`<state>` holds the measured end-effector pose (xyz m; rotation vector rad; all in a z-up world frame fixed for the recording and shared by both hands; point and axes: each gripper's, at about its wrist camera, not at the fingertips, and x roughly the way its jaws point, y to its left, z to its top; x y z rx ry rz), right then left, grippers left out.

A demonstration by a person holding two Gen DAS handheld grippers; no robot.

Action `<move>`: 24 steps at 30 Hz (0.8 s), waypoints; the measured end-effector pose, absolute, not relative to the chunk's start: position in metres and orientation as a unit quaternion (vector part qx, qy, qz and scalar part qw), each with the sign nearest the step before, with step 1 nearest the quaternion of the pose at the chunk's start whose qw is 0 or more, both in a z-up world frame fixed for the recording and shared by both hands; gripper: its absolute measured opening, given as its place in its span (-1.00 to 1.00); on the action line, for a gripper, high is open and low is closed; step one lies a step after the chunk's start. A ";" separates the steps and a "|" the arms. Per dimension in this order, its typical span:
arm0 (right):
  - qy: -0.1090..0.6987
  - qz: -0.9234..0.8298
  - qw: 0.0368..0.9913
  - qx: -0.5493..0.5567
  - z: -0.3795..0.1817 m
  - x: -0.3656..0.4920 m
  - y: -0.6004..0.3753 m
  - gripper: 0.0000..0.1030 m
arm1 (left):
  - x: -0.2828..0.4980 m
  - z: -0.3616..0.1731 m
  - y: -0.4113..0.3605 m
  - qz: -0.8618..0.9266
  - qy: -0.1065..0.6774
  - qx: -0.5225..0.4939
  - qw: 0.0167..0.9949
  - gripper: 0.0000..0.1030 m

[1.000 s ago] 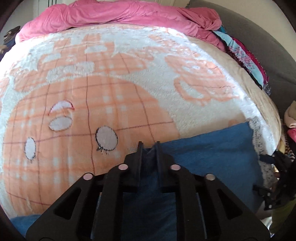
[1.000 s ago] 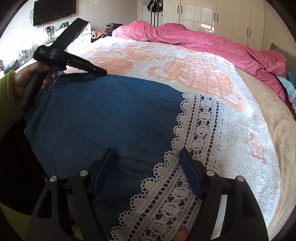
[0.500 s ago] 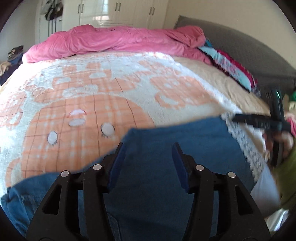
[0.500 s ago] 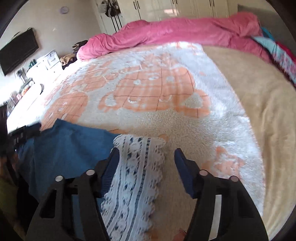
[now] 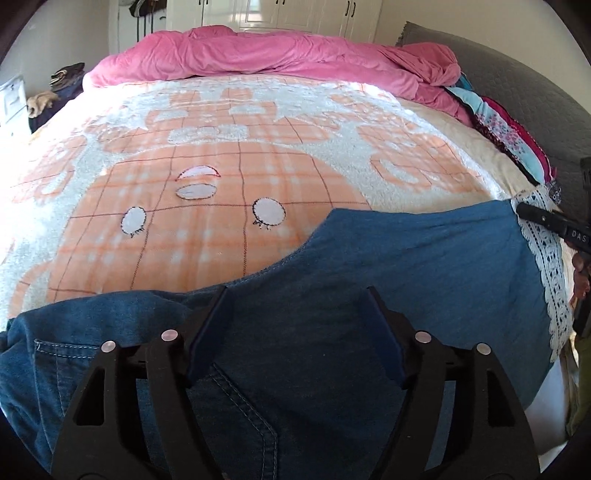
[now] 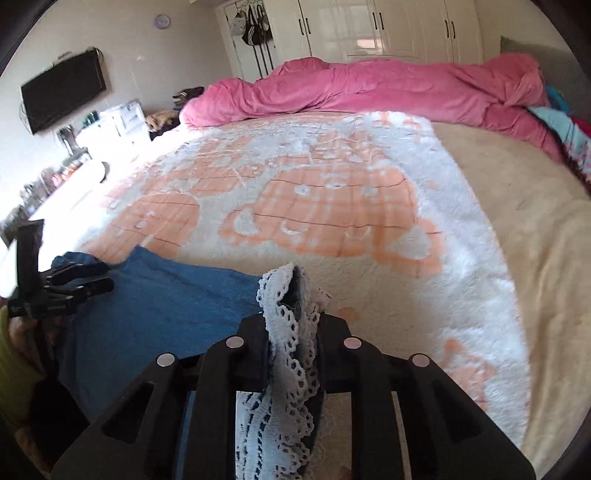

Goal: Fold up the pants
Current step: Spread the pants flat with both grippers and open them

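The denim pants lie spread flat along the near edge of the bed, on top of the orange-and-white plush blanket. Their long axis runs across the view, parallel to the bed's near edge: the waist end with a stitched pocket sits at the left, and the white lace-trimmed hem points right. The far outline is uneven, with one rounded fold edge pushing out over the blanket.

The left tongs hover just above the denim near the seat seam; their jaws are opening, the pads stand clear of the cloth, and nothing is gripped between them. In my judgement this hand has let go of the waist region so the cloth can settle flat.

The right tongs are closing, and the frame shows the lace hem already bunched and pinched between the jaws, standing up above them. Behind it the blue leg trails left toward the other hand's tool. The grip at the hem appears meant to carry the leg end over toward the waist, folding the garment across its length.

Beyond the pants, a pink duvet is heaped along the far side of the bed, patterned bedding lies against the grey headboard, and white wardrobes and a wall-mounted television stand behind.
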<state>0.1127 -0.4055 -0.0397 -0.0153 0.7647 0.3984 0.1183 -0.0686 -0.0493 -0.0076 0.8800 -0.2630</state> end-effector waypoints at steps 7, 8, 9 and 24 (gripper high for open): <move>0.411 0.163 0.896 -0.048 -0.078 0.128 -0.397 -0.38 | 0.114 -0.040 -0.048 -0.125 0.423 -0.041 0.897 0.44; 0.410 0.152 0.898 -0.043 -0.074 0.126 -0.401 -0.13 | 0.111 -0.035 -0.042 -0.123 0.415 -0.052 0.900 0.49; 0.406 0.140 0.902 -0.045 -0.069 0.121 -0.405 -0.03 | 0.105 -0.027 -0.032 -0.120 0.405 -0.070 0.904 0.54; 0.400 0.160 0.890 -0.149 -0.080 0.051 -0.318 0.36 | 0.086 -0.043 0.009 -0.045 0.482 -0.097 0.870 0.61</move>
